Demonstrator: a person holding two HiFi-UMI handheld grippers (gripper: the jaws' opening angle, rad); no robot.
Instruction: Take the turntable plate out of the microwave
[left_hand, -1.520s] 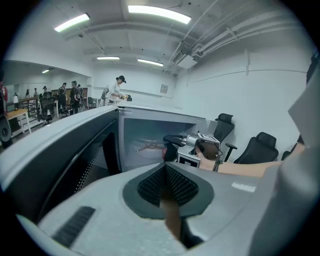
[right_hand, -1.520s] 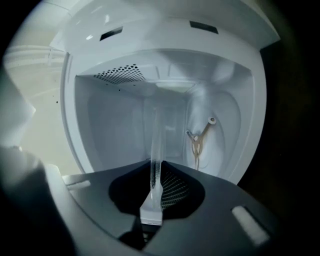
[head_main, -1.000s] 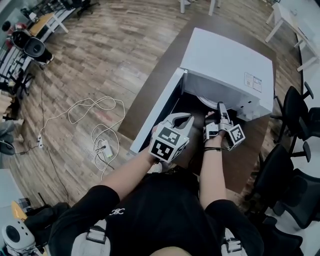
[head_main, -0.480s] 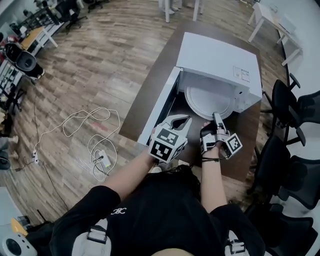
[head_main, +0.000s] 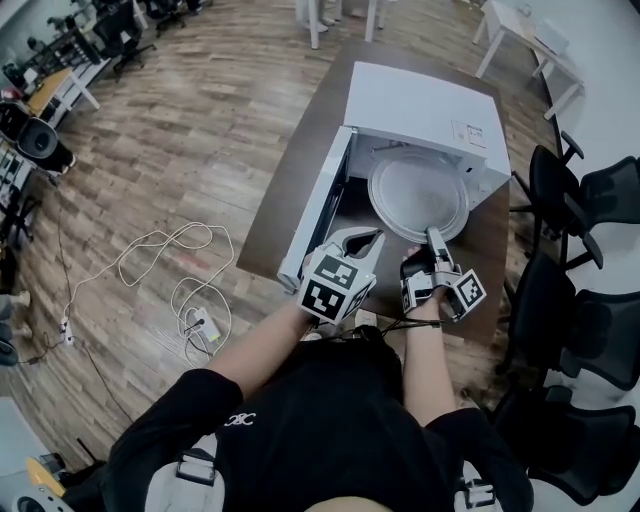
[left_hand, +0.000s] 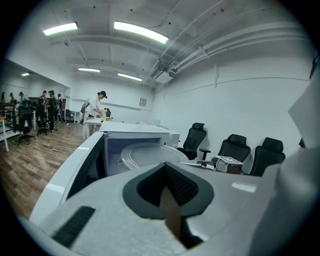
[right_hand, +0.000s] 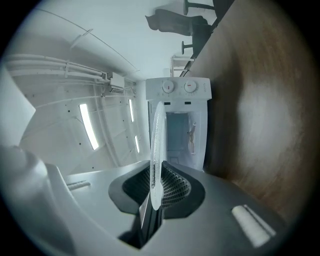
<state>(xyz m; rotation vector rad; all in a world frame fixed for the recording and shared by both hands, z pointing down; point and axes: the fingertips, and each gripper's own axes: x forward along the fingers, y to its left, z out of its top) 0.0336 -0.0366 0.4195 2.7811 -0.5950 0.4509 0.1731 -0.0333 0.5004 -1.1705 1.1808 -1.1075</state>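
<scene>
The turntable plate (head_main: 418, 192) is projecting partway out of the open microwave (head_main: 420, 100), its far part lying inside the cavity and its near rim reaching toward the person. The right gripper (head_main: 433, 236) is pinching that near rim, its jaws closing narrowly on the glass. In the right gripper view the plate (right_hand: 156, 145) is showing edge-on between the pads (right_hand: 172, 187). The left gripper (head_main: 362, 240) is hovering just beside it, to the plate's left and apart from it, jaws together and holding nothing. The door (head_main: 315, 215) is standing swung out over the brown surface (head_main: 290, 190).
</scene>
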